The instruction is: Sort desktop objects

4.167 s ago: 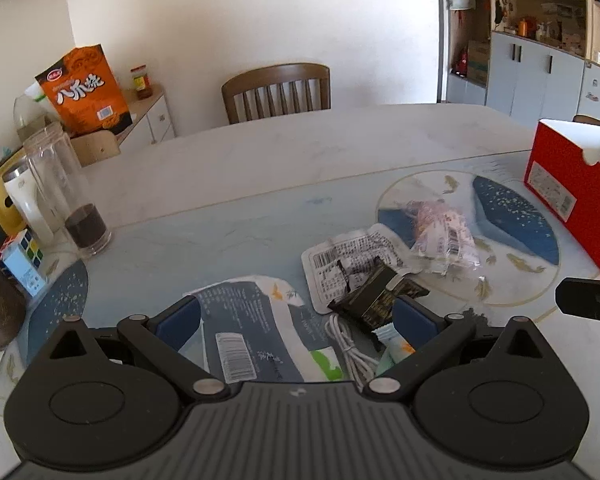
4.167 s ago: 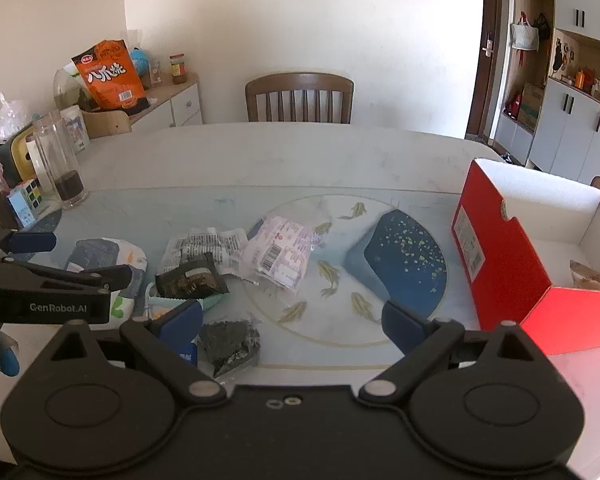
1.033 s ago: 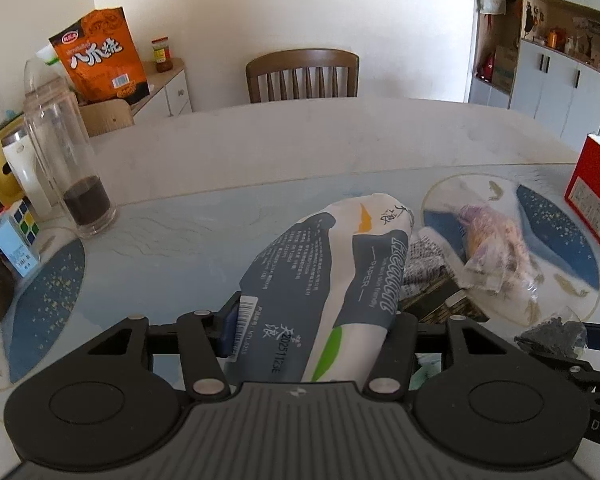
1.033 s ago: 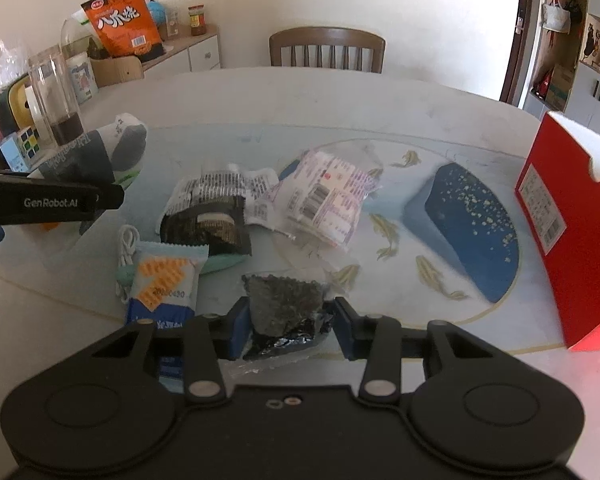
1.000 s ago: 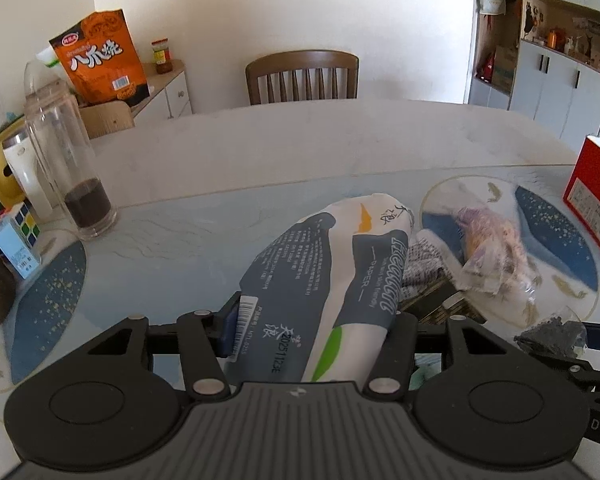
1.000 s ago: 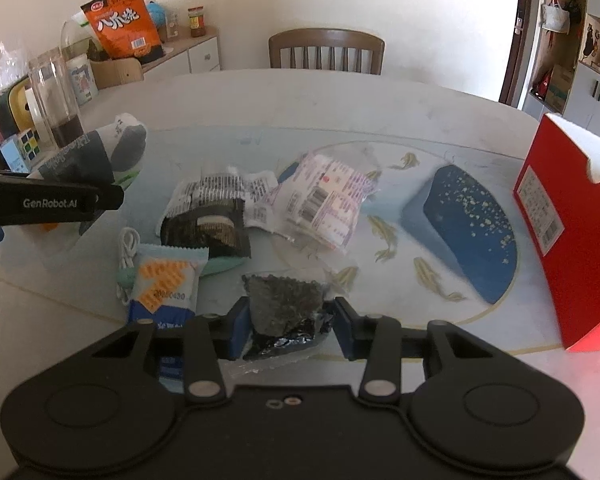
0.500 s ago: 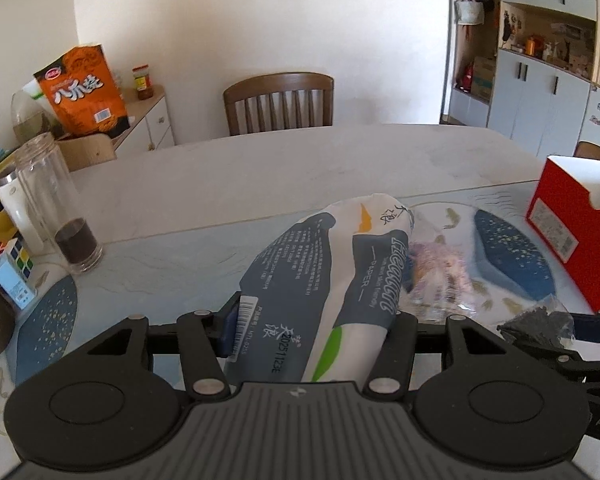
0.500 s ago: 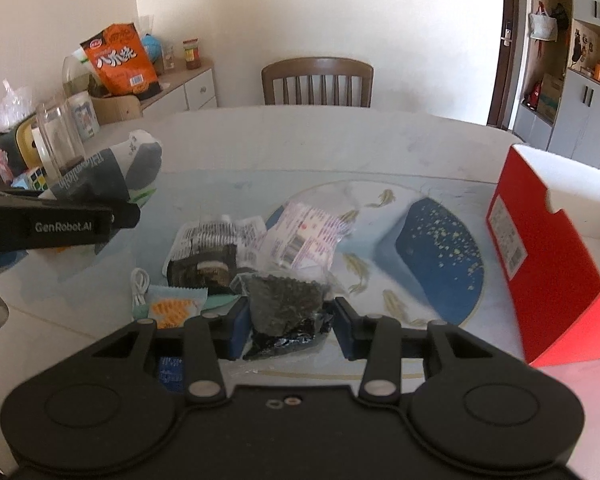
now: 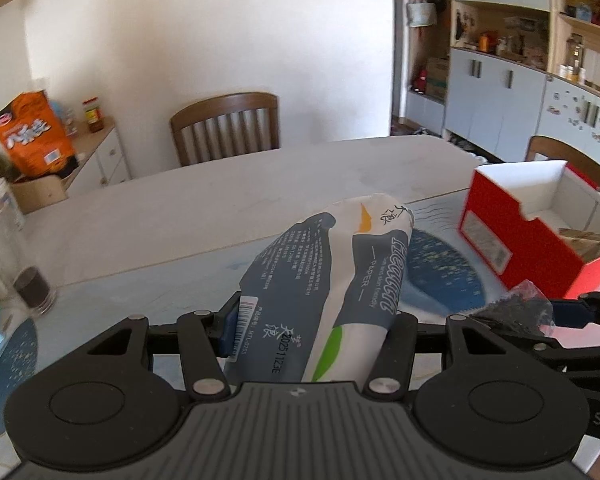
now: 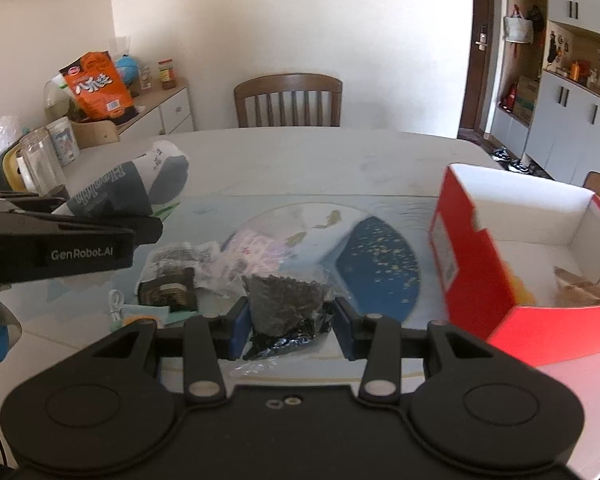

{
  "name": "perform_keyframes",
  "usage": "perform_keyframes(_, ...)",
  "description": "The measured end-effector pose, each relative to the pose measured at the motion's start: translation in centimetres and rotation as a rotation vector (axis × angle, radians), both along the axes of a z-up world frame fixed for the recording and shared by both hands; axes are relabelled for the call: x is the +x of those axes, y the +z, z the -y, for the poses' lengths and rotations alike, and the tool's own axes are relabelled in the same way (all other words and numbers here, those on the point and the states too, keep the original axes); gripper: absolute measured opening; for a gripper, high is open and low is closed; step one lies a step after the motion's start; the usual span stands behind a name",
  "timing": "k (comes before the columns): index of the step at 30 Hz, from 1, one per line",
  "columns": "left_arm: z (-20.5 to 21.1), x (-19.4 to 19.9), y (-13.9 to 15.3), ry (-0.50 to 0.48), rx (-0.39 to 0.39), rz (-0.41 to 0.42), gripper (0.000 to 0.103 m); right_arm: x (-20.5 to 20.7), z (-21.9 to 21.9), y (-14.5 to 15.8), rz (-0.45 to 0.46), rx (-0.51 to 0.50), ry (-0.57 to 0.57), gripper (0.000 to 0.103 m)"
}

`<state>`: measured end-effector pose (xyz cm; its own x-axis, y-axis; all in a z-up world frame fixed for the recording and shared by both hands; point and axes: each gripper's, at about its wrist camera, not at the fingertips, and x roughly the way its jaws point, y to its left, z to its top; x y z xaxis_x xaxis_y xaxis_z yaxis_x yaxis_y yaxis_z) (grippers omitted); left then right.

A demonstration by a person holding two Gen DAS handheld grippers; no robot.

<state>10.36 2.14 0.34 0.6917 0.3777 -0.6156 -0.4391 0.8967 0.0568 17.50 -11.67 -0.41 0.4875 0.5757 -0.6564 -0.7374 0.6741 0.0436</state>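
Observation:
My left gripper [image 9: 312, 332] is shut on a grey and white tissue pack [image 9: 332, 276], held above the table; the same tissue pack [image 10: 140, 188] shows at the left of the right wrist view. My right gripper [image 10: 288, 322] is shut on a clear bag of dark bits [image 10: 286, 304], also lifted; that bag [image 9: 516, 312] appears at the right of the left wrist view. An open red box [image 10: 512, 256] stands to the right, with a brown item [image 10: 580, 288] inside. Loose packets [image 10: 204, 264] and a white cable [image 10: 118, 304] lie on the table below.
A glass jar [image 9: 4, 252] with a dark bottom stands at the table's left edge. A wooden chair [image 10: 288, 100] is at the far side. A side cabinet [image 10: 156, 116] holds an orange snack bag [image 10: 98, 86]. Cupboards [image 9: 500, 92] line the right wall.
Both grippers have risen with their loads and swung toward the right. The red box now sits nearer and larger in both views; the loose packets have dropped lower.

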Motion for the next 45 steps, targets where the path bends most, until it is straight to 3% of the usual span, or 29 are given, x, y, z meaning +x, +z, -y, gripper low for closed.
perform_keyframes(22,9.1,10.2,2.1,-0.16,0.029,0.013,0.054,7.6,8.3,2.7,0.038,0.053,-0.102,0.042)
perform_keyframes(36,15.0,16.7,2.1,-0.218,0.043,-0.009,0.054,13.1,12.7,2.4,0.031,0.056,-0.118,0.043)
perform_keyframes(45,16.5,21.2,1.4,-0.284,0.055,-0.063,0.054,16.4,14.5,1.5,0.011,0.033,-0.108,0.043)
